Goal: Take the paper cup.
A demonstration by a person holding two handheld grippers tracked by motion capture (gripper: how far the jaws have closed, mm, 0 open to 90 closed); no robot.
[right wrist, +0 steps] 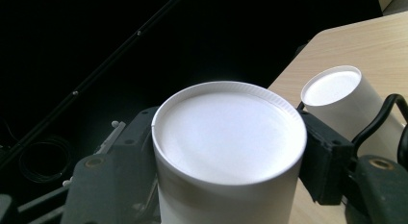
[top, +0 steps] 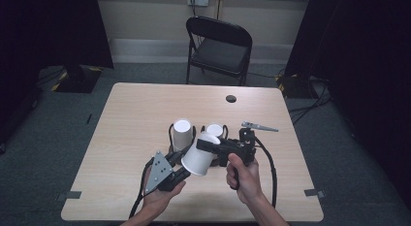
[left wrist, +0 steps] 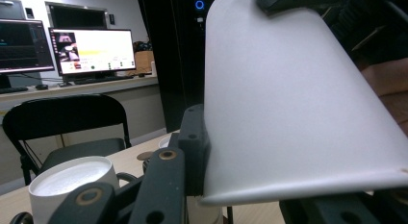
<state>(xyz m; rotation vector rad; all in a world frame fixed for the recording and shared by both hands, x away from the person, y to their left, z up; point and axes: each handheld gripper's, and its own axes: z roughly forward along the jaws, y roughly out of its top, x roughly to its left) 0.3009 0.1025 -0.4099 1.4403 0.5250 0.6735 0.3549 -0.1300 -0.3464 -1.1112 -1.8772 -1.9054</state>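
- Two grippers meet on one tilted paper cup, lifted above the worktop just in front of the upside-down cup.
- Right gripper jaws are clamped across the tilted cup's narrow end.
- Left gripper jaws flank its wide rim; actual pressing contact is unclear.

A white paper cup, tilted bottom-up above the table, hangs at six o'clock of two upturned white paper cups.

Light: even from overhead, table bright, room edges dark.
Shadows: soft, short.
Glare: monitor washed out.
Focus: white cup between the jaws soft, close-up.
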